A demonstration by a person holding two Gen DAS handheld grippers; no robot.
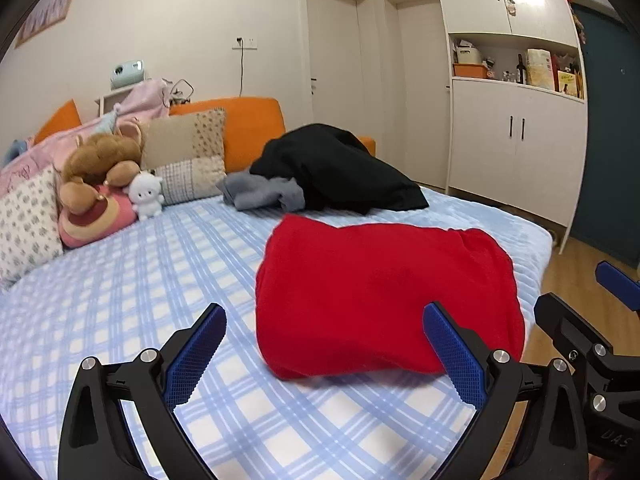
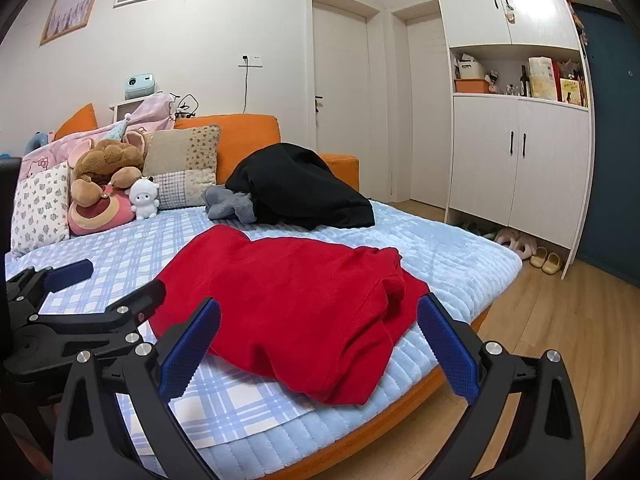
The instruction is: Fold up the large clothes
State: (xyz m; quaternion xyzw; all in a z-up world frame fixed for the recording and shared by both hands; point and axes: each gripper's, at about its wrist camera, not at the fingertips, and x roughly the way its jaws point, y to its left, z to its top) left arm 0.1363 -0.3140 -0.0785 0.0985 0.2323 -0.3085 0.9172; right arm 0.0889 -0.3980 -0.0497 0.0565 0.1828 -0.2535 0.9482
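Note:
A red garment [image 1: 384, 292] lies folded into a thick rectangle on the blue plaid bed cover [image 1: 140, 280], near the bed's front right corner. It also shows in the right wrist view [image 2: 296, 304]. My left gripper [image 1: 324, 344] is open and empty, just in front of the garment's near edge. My right gripper [image 2: 318, 340] is open and empty, above the garment's front right corner. A black garment [image 1: 336, 168] and a grey garment [image 1: 260, 192] lie in a heap at the back of the bed.
Pillows and plush toys [image 1: 100, 176] crowd the back left against an orange headboard [image 1: 248, 128]. A white cabinet [image 2: 520, 160] stands to the right, with slippers [image 2: 532, 252] on the wooden floor beneath it. The bed edge [image 2: 400, 412] runs below my right gripper.

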